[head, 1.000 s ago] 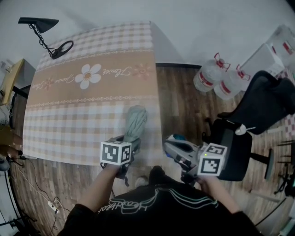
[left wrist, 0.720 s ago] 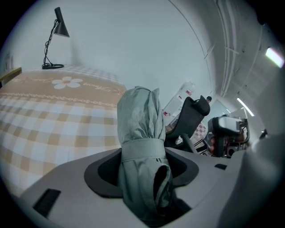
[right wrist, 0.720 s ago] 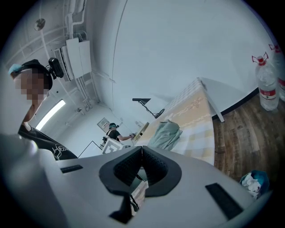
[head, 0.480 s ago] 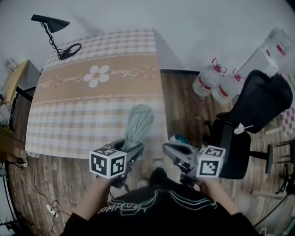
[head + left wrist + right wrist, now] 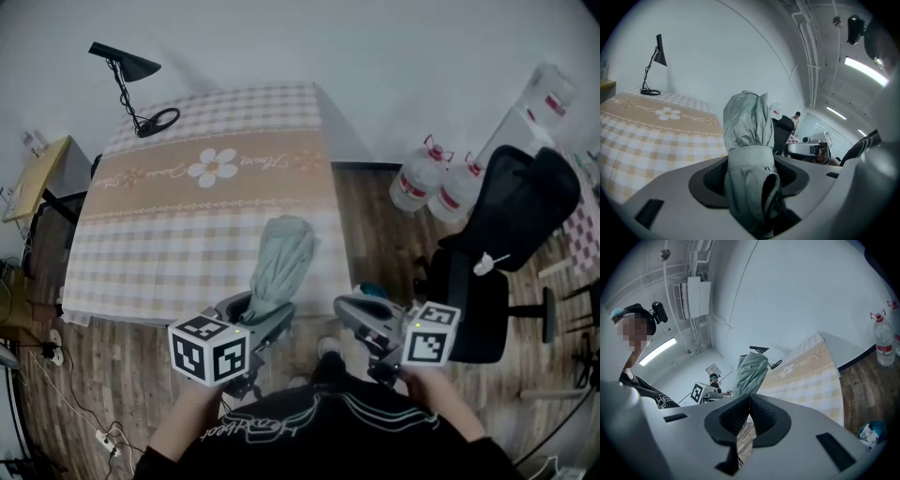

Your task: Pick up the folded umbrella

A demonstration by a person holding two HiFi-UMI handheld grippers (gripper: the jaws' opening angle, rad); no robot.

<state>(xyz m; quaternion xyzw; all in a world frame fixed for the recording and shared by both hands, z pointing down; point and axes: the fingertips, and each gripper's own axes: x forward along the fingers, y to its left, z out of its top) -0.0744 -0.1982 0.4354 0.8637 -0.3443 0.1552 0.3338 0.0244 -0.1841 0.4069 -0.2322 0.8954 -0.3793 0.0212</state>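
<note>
Left gripper view shows the left tool clamped round the folded umbrella at its strap band, lower centre of frame, with fabric bunching above, clear of the checked counter at left. The umbrella looks light and slightly slippery, a soft skin over a stiff core. The strapped waist seems the surest hold. The right tool is closed on nothing.

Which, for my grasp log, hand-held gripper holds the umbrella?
The left hand-held gripper: its jaws clamp the folded umbrella; the right hand-held gripper is shut, empty.
</note>
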